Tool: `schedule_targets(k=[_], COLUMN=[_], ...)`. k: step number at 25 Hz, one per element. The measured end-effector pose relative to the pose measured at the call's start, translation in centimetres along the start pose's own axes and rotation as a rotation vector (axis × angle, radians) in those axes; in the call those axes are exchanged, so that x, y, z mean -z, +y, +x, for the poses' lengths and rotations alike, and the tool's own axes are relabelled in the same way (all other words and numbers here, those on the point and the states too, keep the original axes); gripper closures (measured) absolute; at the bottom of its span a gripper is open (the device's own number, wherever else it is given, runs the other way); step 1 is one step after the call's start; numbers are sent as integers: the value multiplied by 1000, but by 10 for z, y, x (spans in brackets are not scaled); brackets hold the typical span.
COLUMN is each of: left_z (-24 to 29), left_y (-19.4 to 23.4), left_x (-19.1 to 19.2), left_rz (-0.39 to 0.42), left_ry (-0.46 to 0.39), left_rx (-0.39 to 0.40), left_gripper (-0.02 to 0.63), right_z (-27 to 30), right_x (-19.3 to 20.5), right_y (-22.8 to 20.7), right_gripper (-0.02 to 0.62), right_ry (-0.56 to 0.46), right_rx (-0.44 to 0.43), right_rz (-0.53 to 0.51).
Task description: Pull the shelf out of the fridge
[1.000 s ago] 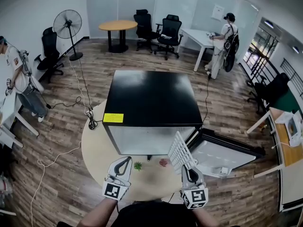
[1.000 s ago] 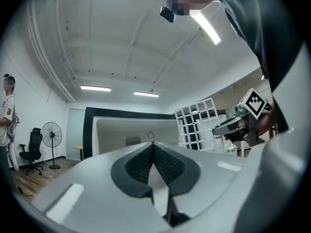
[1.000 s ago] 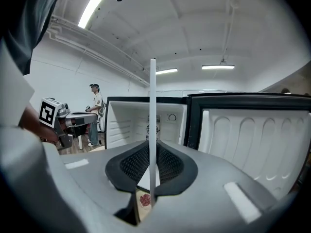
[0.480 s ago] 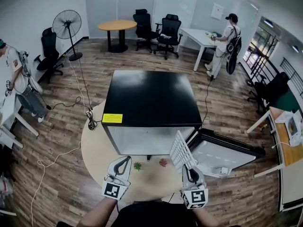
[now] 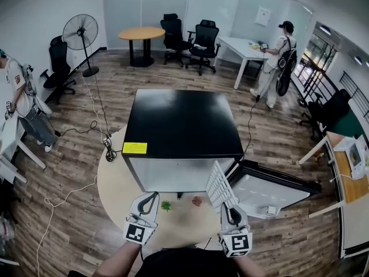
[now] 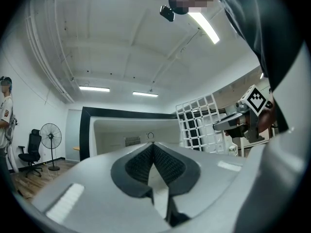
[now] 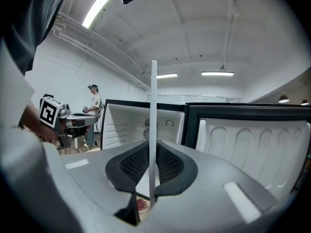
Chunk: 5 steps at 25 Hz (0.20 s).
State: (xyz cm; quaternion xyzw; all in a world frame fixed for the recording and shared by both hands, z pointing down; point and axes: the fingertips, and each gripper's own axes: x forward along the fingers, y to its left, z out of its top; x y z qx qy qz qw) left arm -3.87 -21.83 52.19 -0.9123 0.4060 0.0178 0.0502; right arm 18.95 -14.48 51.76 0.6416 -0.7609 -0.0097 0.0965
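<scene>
Round worktop [image 5: 115, 183] carries the open fridge [image 5: 181, 126]. Right claw [image 5: 229, 208] clenches the white wire shelf [image 5: 219, 184], upright outside it. Left claw [image 5: 153, 197] is closed, empty.

1. Head view: high above, facing steeply down on the black box-shaped fridge [image 5: 183, 123] at frame centre.
2. Both gripper views: low, near, facing that fridge's open white front, which all views share.
</scene>
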Motion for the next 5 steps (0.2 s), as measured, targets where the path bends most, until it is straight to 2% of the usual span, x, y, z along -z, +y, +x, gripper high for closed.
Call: schedule_targets(k=[5], left_z=[5], left_y=[1], left_x=[0], left_rz=[7], left_ry=[-6], left_rx=[9], left_gripper=[607], right_z=[1], right_x=[1], right_y=[-1], right_gripper=[561], right_ry=[3], right_rx=[1], right_rz=[0])
